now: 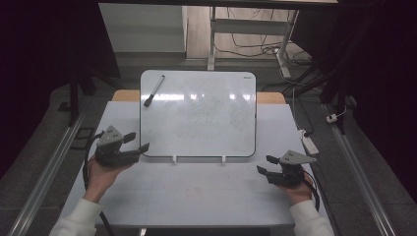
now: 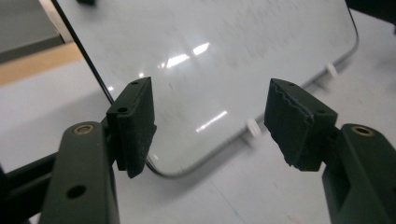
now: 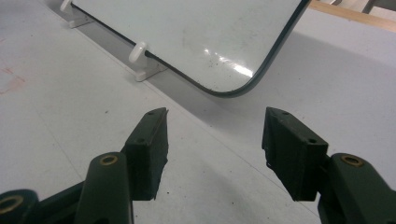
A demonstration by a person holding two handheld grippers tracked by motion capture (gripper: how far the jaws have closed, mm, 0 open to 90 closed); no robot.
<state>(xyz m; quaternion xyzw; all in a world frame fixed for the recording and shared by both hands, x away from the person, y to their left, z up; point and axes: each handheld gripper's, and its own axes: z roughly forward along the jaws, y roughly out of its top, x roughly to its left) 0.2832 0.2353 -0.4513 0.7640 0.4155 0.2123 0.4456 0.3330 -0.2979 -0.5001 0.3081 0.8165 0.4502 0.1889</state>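
Note:
A whiteboard (image 1: 197, 114) lies propped on small white feet (image 1: 173, 158) in the middle of the white table (image 1: 196, 191). A black-capped marker (image 1: 154, 90) rests on its far left corner. My left gripper (image 1: 136, 142) hovers at the board's near left corner, open, with nothing between its pads (image 2: 135, 123); the board's rounded corner (image 2: 177, 168) lies just beyond them. My right gripper (image 1: 266, 164) stands open off the board's near right corner, its pads (image 3: 152, 144) empty above the table. The board's corner (image 3: 229, 88) and a white foot (image 3: 140, 51) lie ahead of it.
A wooden strip (image 1: 125, 95) edges the table behind the board. A white power strip (image 1: 310, 143) lies on the floor to the right. Desk legs and cables (image 1: 255, 49) stand beyond the table. Metal rails (image 1: 49, 167) run along both sides.

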